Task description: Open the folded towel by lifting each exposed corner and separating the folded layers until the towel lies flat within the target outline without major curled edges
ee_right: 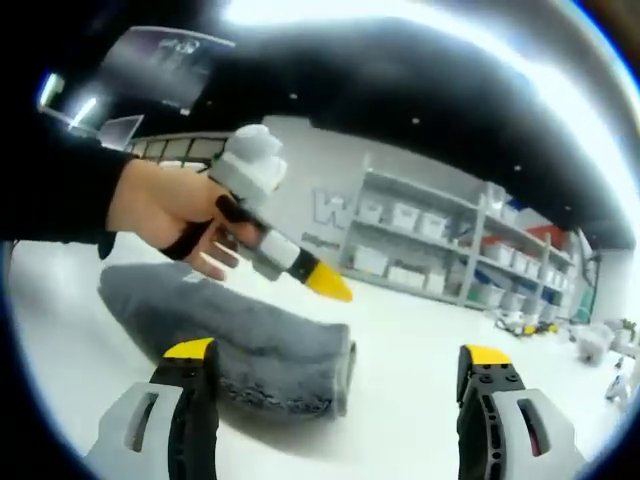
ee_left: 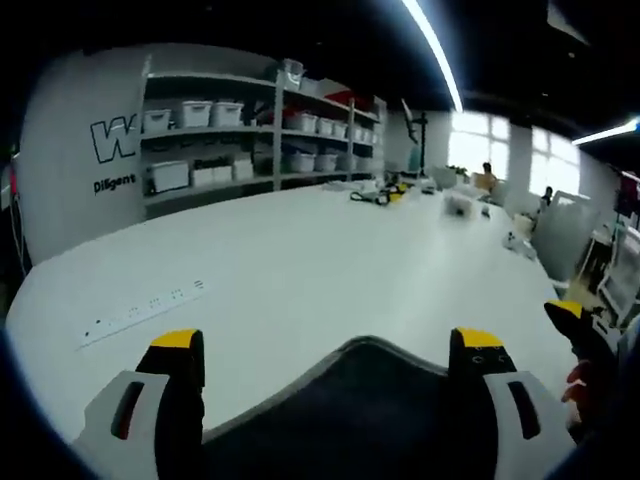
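Shelving with white storage bins (ee_left: 300, 160) lines the back of a workshop, beside a grey wall with lettering (ee_left: 112, 140), and ceiling light strips (ee_left: 435, 50) run overhead. A wide white desk (ee_left: 300, 270) spreads through the left gripper view. On its left part lies a white power strip (ee_left: 140, 312), and far back toward the right sit small yellow-and-black tools (ee_left: 378, 196) and other blurred bits.

At the bottom of that view the left gripper (ee_left: 330, 365) rises with its yellow-tipped fingers (ee_left: 178, 345) spread wide, holding nothing. Between them lies the dark grey towel (ee_left: 370, 400), its rounded edge on the desk just ahead of the fingers. At the right edge the yellow tip of the right gripper (ee_left: 565, 312) comes in, with a hand (ee_left: 580, 385) below it.

In the right gripper view the same desk (ee_right: 420, 390) and shelving (ee_right: 440, 250) show behind. On the left a person's hand (ee_right: 175, 215) in a black sleeve (ee_right: 60, 190) holds the left gripper (ee_right: 325, 282), whose yellow tip hangs just above the towel (ee_right: 250, 345). The towel lies folded and bunched on the desk, thick at its near right end. The right gripper (ee_right: 338, 365) stands at the bottom with fingers (ee_right: 190, 352) parted wide and empty; its left finger overlaps the towel's near edge in the picture, though contact cannot be told.
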`<act>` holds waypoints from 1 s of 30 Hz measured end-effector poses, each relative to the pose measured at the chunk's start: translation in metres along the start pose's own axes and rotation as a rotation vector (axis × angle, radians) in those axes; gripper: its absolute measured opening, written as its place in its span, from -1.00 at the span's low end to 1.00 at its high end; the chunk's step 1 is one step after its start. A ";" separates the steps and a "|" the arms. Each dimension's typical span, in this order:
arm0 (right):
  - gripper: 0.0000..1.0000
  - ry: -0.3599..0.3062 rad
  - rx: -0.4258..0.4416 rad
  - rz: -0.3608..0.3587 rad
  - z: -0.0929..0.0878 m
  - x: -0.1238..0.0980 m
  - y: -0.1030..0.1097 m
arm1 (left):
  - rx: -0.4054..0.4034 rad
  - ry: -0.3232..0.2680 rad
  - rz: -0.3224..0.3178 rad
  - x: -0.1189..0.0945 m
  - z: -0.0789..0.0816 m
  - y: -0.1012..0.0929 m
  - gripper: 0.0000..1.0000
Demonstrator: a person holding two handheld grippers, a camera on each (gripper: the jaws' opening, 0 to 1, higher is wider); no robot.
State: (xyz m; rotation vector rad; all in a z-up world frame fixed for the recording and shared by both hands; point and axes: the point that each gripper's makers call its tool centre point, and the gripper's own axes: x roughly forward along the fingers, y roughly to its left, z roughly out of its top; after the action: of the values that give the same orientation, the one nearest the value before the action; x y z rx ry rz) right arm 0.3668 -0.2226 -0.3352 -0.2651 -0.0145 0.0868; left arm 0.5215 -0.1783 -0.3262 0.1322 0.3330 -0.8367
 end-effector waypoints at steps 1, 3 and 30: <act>0.99 -0.002 0.000 -0.001 0.001 0.000 0.000 | 0.026 -0.001 0.005 -0.004 0.001 0.002 0.99; 0.99 -0.003 -0.018 -0.007 0.004 -0.001 0.000 | 0.059 0.004 -0.003 -0.013 0.001 0.001 0.99; 0.90 0.002 0.023 0.090 0.039 0.006 0.009 | 0.107 -0.125 0.131 -0.165 0.001 0.062 0.99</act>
State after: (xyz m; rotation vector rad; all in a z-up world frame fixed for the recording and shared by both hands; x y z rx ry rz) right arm 0.3714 -0.2033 -0.2996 -0.2428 0.0001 0.1760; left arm 0.4655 -0.0211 -0.2701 0.1981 0.1602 -0.7289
